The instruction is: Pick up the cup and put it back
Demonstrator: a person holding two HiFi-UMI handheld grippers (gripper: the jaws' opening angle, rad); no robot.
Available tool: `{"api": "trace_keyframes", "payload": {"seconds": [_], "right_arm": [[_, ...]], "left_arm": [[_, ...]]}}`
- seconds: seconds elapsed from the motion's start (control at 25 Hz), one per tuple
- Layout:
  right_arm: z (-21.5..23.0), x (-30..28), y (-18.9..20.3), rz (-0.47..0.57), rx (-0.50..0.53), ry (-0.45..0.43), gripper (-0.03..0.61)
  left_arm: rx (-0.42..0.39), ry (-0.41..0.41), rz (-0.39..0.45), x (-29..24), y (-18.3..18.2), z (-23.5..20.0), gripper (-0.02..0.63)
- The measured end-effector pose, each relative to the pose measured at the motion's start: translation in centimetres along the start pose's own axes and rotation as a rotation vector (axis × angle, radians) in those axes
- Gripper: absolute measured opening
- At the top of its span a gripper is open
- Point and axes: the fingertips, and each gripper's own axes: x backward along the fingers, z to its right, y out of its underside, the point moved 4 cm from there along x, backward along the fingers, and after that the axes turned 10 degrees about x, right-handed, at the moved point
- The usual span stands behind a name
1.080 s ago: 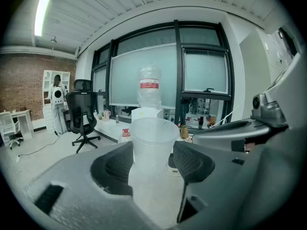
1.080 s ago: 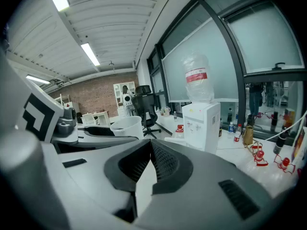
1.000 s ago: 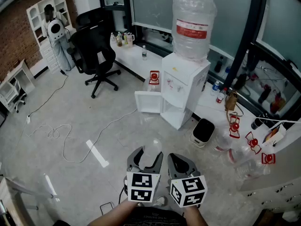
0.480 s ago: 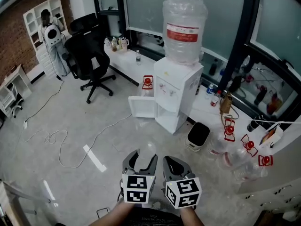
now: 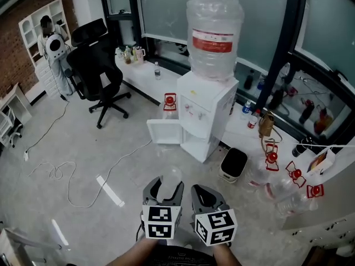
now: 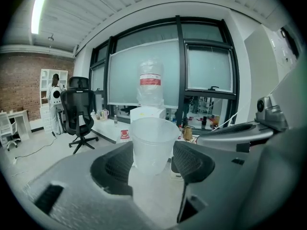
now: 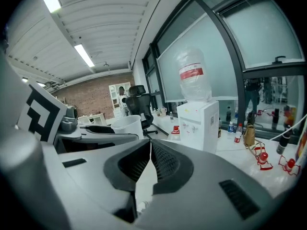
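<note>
A clear plastic cup (image 5: 168, 180) stands upright between the jaws of my left gripper (image 5: 163, 189), which is shut on it and holds it in the air above the floor. In the left gripper view the cup (image 6: 152, 145) fills the gap between the two dark ribbed pads (image 6: 113, 164). My right gripper (image 5: 206, 196) is close beside it on the right, shut with nothing in it. In the right gripper view its pads (image 7: 163, 162) meet, and the cup (image 7: 127, 125) shows to the left.
Ahead stands a white water dispenser (image 5: 206, 101) with a large bottle (image 5: 213, 35) on top and its lower door (image 5: 165, 132) swung open. A black bin (image 5: 233, 164) sits at its right. A black office chair (image 5: 97, 71), a floor cable (image 5: 66, 173) and a person (image 5: 52, 46) are at the left.
The view has shifted toward the dispenser, which now sits further left in the frame. Both grippers keep the same pose side by side, the cup still in the left one.
</note>
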Motion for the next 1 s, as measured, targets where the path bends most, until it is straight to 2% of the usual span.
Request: {"api": "trace_keyframes", "payload": {"seconds": [0.24,0.68,1.0], "right_arm": [[1.4,-5.3,-1.6,-0.015,-0.013,0.031,0.023],[2.6,-15.4,-5.7,-0.054,-0.046,0.129,0.023],[1.7,-21.9,-7.4,-0.097,-0.061,0.182,0.023]], "left_arm": [[-0.017,0.029,-0.025,-4.4,-1.8,-3.2,0.261],[-0.041,0.133,-0.068,-12.5,-6.3,-10.3,0.261],[-0.025,0.196,-0.104,-16.5,-7.3,-16.1,0.261]]}}
